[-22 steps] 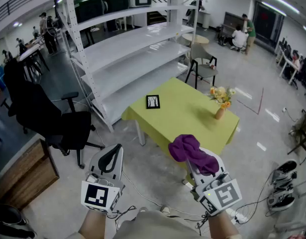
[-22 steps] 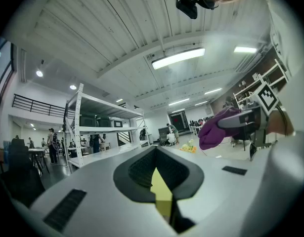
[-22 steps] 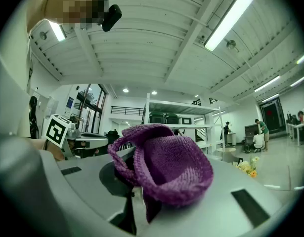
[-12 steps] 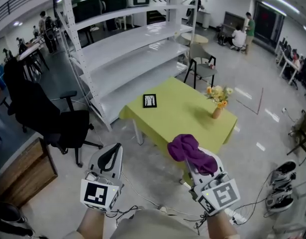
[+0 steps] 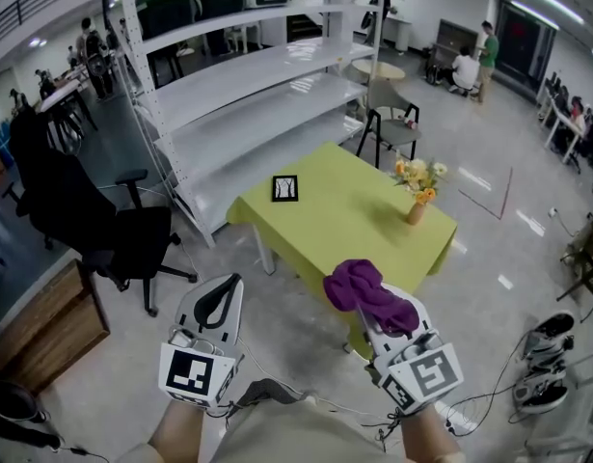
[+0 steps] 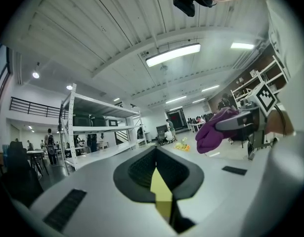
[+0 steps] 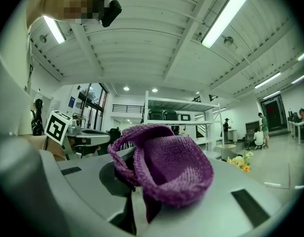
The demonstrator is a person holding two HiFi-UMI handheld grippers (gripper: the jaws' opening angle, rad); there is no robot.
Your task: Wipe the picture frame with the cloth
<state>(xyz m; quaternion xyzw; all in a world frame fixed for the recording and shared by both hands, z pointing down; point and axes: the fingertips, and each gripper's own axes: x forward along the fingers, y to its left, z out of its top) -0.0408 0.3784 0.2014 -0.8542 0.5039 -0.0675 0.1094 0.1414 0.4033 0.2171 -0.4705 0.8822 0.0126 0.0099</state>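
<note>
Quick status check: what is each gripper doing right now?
Left gripper: closed, holding nothing.
Right gripper: closed on the purple cloth.

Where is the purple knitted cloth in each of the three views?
Head view: the purple knitted cloth is low, just right of centre.
Left gripper view: it is at the right, about mid-height.
Right gripper view: it fills the centre, large and close.
Shared landmark: the white metal shelving rack shows in all three views.
</note>
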